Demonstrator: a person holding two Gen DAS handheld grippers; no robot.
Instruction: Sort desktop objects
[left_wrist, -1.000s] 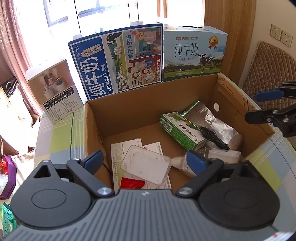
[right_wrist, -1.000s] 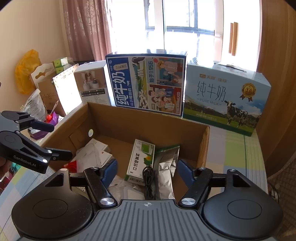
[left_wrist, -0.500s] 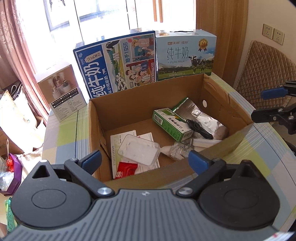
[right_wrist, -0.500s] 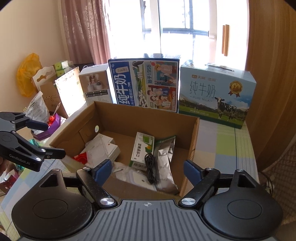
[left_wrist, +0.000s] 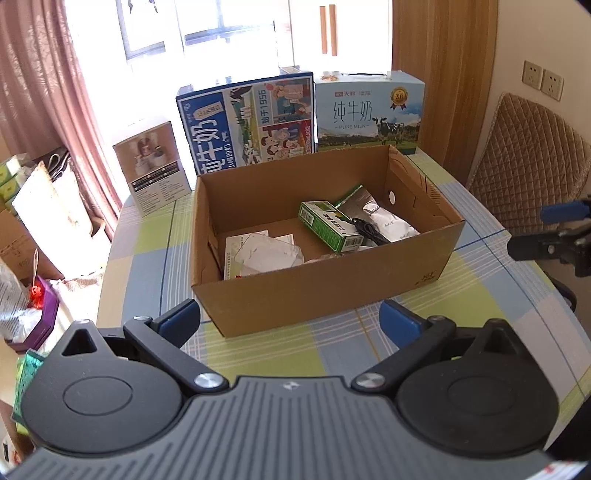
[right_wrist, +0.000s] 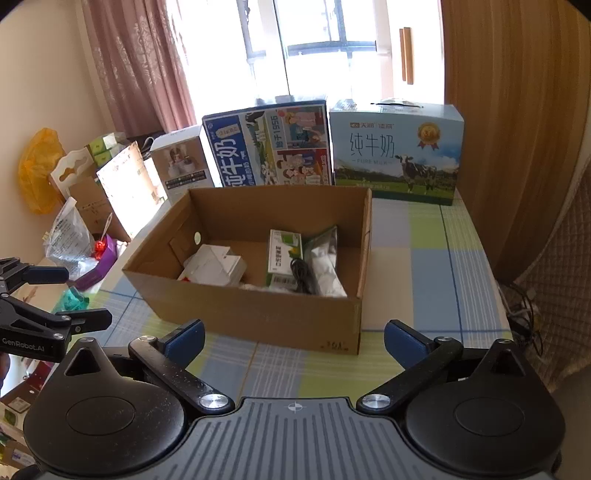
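An open cardboard box (left_wrist: 332, 291) (right_wrist: 258, 314) stands on the checked tablecloth. Inside lie a green carton (left_wrist: 328, 225) (right_wrist: 282, 258), a silver foil pouch (left_wrist: 384, 221) (right_wrist: 325, 266), a black cable (left_wrist: 369, 230) (right_wrist: 301, 275), a clear plastic case (left_wrist: 266, 253) and white paper items (right_wrist: 214, 264). My left gripper (left_wrist: 290, 319) is open and empty, held back in front of the box's near wall. My right gripper (right_wrist: 293, 338) is open and empty, also in front of the box. Each gripper shows at the edge of the other's view.
Two blue milk cartons (left_wrist: 247, 122) (left_wrist: 369, 114) and a small white product box (left_wrist: 153, 166) stand behind the cardboard box. A padded chair (left_wrist: 528, 166) is at the right. Bags and boxes (right_wrist: 74, 206) crowd the floor at the left, beyond the table edge.
Both grippers have pulled back and up from over the box; it now sits farther away and its outer front wall shows. Both stayed open and empty.
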